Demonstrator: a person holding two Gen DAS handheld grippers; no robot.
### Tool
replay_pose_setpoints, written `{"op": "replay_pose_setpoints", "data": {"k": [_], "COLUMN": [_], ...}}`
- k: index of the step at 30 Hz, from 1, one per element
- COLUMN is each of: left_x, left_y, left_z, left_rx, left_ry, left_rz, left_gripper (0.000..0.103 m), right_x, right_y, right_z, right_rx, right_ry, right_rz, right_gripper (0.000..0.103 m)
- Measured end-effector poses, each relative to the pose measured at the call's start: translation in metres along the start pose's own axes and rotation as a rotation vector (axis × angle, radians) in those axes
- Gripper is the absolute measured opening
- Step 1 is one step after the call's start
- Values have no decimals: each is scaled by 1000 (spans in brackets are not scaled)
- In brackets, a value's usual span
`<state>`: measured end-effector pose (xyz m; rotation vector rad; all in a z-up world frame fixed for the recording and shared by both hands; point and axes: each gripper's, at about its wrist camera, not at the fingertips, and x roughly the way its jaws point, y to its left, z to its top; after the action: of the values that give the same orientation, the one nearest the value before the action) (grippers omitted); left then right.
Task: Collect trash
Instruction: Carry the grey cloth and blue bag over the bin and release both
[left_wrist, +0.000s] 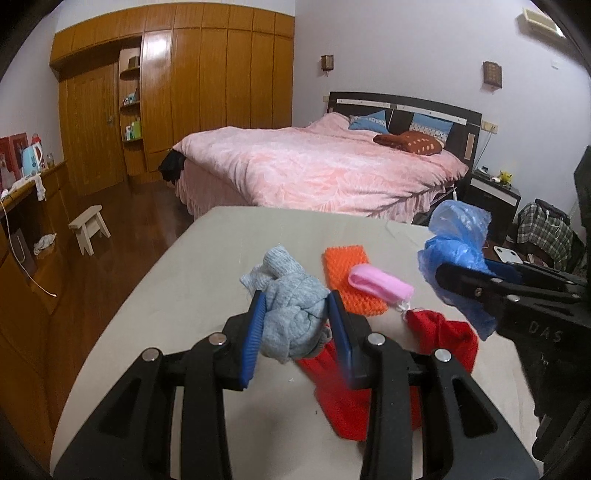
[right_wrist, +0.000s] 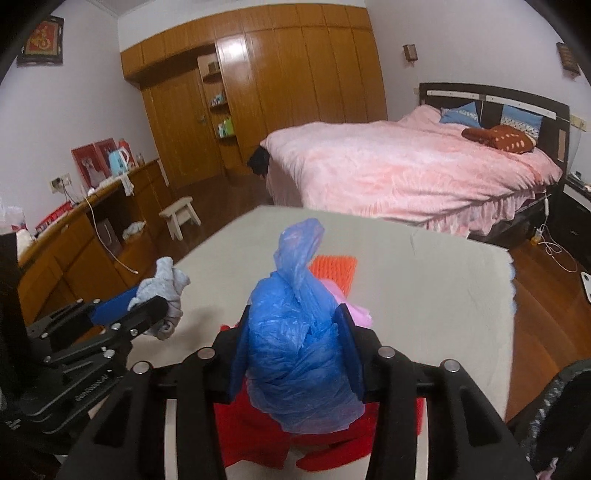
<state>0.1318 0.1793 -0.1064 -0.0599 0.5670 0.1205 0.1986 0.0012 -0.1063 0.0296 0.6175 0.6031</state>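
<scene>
My left gripper (left_wrist: 297, 299) is shut on a crumpled grey cloth (left_wrist: 291, 314) and holds it above the beige table (left_wrist: 207, 258); it also shows in the right wrist view (right_wrist: 162, 291). My right gripper (right_wrist: 293, 317) is shut on a crumpled blue plastic bag (right_wrist: 295, 332), which also shows at the right of the left wrist view (left_wrist: 458, 251). On the table lie a red cloth (left_wrist: 443, 339), an orange textured pad (left_wrist: 345, 269) and a pink roll (left_wrist: 380, 284). The red cloth (right_wrist: 255, 435) lies under the bag.
A bed with a pink cover (left_wrist: 314, 166) stands beyond the table. A wooden wardrobe (left_wrist: 207, 92) fills the back wall. A small white stool (left_wrist: 90, 225) stands on the floor at left, beside a low wooden counter (right_wrist: 74, 236). A nightstand (left_wrist: 495, 195) is at right.
</scene>
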Motion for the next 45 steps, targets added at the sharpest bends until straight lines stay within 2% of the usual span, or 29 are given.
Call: {"op": "replay_pose_setpoints", "data": {"k": [7,21,45], "left_x": [-22,-57,-77], "left_y": [-18,-71,-195], "left_z": [10,18,-1], "left_rx": [15,52,186], "left_ry": [-36,-88,-100], "left_rz": [-29,-119,-385], "left_gripper": [34,34,34], "right_x": [-41,-116,-220], "right_y": [-6,-32,-119], "right_z": [8,-1,-52], "right_rx": [6,37,151], "right_ry": [-57,-137,-178], "right_rz": [-15,-113,-373], "right_gripper": [44,44,44]}}
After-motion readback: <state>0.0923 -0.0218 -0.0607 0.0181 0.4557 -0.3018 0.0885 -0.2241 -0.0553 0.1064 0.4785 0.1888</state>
